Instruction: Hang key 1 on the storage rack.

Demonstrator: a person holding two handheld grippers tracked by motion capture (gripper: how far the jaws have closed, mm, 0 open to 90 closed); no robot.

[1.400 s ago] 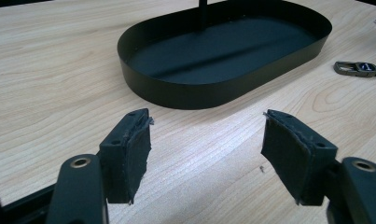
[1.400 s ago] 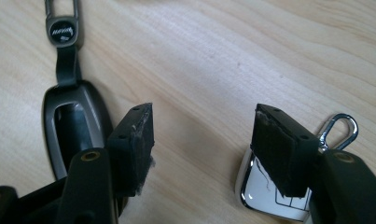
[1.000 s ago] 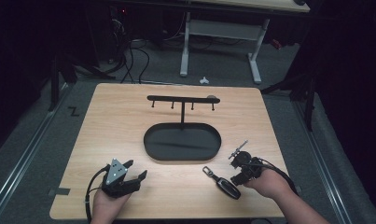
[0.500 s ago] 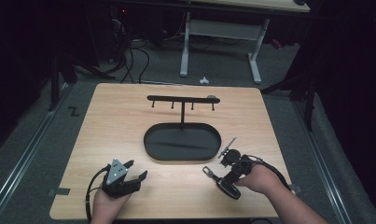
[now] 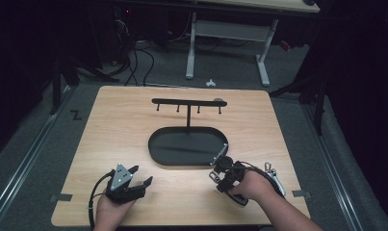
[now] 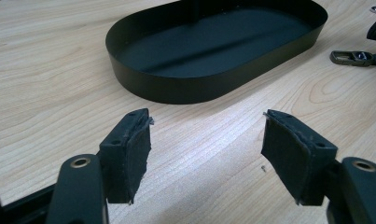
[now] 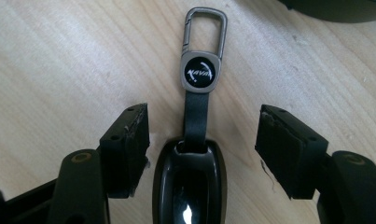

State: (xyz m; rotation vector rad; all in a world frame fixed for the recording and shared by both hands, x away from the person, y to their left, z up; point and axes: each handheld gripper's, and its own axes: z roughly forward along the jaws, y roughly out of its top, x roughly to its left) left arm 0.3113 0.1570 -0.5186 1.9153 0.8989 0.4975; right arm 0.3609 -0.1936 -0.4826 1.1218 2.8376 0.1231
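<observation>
one key fob between the released right tool (left tool released too), one tray

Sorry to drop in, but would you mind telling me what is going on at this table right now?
A person holds a two-jaw gripper in each hand at a wooden table. The right gripper is over a black key fob with a strap and metal clip; its jaws have just been closing a little, the fob lies between them, and the pads do not press on it. The left gripper rests open near a black oval tray with a hook stand.
</observation>
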